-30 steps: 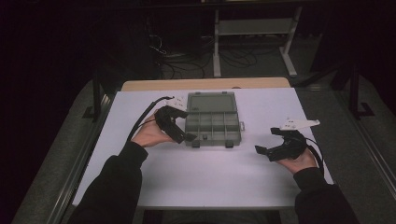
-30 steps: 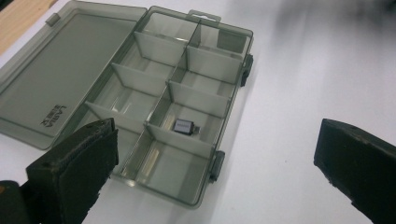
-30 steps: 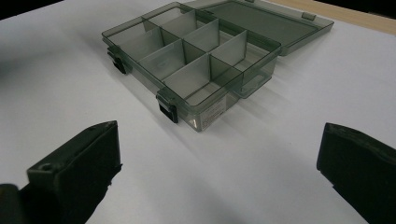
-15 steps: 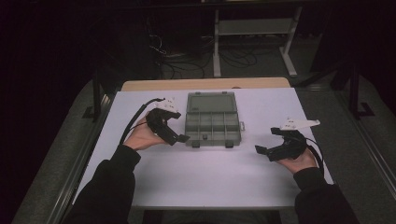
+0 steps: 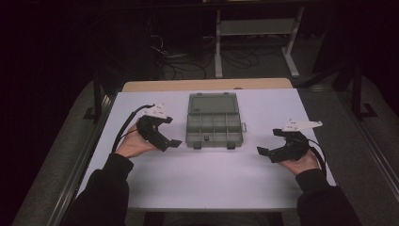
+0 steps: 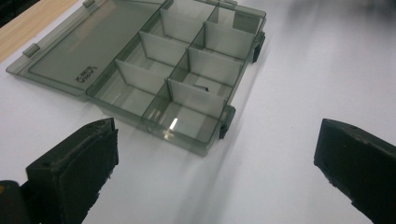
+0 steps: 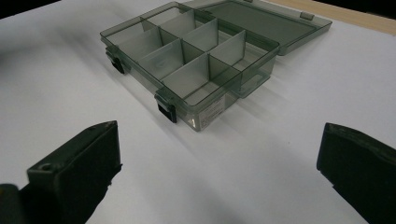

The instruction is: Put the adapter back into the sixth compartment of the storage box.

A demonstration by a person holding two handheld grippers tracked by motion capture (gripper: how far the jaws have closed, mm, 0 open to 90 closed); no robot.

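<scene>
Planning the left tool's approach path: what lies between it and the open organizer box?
Only bare white table; the left gripper view shows nothing between left tool and box.

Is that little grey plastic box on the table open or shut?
Open. The compartment box has its lid folded back flat on the table, leaving the dividers exposed.

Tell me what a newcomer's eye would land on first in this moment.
First, the smoky grey translucent plastic compartment box at the middle of the white table, its lid folded flat open toward the far edge and its divided cells looking empty. Next, the black two-jaw left gripper, open just off the box's near left corner without touching it. The black right gripper is open too, well off to the box's right.
</scene>
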